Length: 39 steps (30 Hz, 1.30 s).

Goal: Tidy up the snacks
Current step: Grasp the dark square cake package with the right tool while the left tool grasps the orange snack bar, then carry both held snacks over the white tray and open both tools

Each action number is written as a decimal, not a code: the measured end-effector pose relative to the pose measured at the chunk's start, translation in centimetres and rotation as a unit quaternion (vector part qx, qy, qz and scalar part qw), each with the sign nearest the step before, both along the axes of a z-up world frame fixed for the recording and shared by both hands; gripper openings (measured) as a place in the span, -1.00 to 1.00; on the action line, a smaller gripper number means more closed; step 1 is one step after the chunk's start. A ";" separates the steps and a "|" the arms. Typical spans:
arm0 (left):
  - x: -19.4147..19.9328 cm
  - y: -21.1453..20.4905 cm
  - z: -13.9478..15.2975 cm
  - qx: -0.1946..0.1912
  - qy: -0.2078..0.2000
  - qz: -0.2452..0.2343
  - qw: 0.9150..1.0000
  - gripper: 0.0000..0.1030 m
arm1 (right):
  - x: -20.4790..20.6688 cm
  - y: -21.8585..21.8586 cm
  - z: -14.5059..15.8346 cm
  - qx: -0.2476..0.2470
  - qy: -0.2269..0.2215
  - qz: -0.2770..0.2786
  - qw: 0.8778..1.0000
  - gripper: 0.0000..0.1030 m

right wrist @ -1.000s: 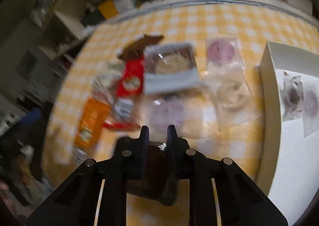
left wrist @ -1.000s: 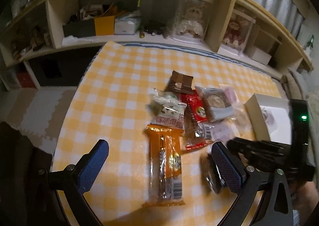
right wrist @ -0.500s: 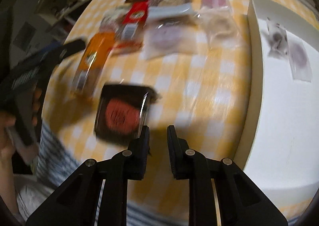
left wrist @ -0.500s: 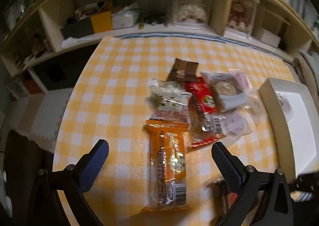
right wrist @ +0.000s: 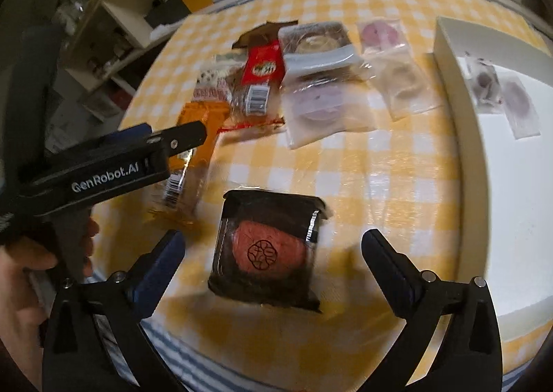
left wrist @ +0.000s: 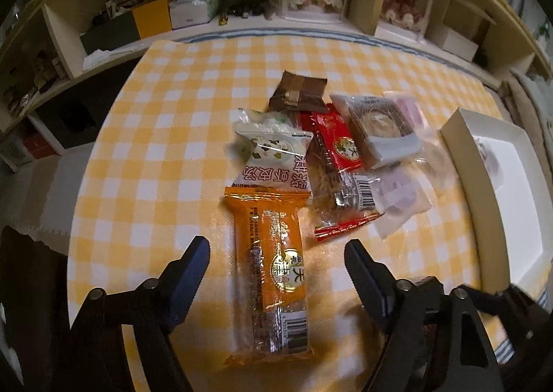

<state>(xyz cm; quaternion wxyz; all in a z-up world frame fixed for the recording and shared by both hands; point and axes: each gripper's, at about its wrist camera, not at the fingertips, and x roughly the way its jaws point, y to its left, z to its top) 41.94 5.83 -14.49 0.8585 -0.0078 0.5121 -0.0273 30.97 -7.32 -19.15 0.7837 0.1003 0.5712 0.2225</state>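
Observation:
A pile of snack packets lies on the yellow checked tablecloth [left wrist: 155, 136]. A long orange bar [left wrist: 273, 274] lies between the open fingers of my left gripper [left wrist: 276, 264]. Behind it are a white-green packet [left wrist: 273, 153], a red packet [left wrist: 337, 157], a brown packet [left wrist: 299, 91] and clear pastry packs [left wrist: 376, 126]. My right gripper [right wrist: 273, 250] is open, straddling a black-wrapped red mooncake [right wrist: 269, 250] that lies on the cloth. The white box [right wrist: 497, 164] at the right holds two small packets [right wrist: 497, 91]. The left gripper [right wrist: 166, 143] also shows in the right wrist view.
Wooden shelves [left wrist: 242, 5] with boxes, tissue and dolls in clear cases run behind the table. The table's near edge with a blue-striped border [right wrist: 193, 361] is just below my right gripper. A hand [right wrist: 20, 274] holds the left gripper's handle.
My right gripper has opened and let go of the black mooncake packet, which now lies on the cloth. My left gripper has moved closer over the orange bar.

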 end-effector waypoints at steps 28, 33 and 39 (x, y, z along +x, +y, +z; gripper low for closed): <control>-3.7 -0.6 6.6 -0.079 -0.059 0.036 0.995 -0.35 | 0.2 -2.2 6.2 -0.001 -0.110 -0.015 0.994 0.24; -6.9 -1.2 9.9 -0.094 -0.103 0.015 0.990 -0.35 | 0.0 -3.9 9.9 0.001 -0.165 -0.026 0.986 0.24; -10.3 -2.6 12.9 -0.110 -0.133 -0.017 0.985 -0.35 | 0.0 -7.4 12.9 0.000 -0.188 -0.045 0.981 0.24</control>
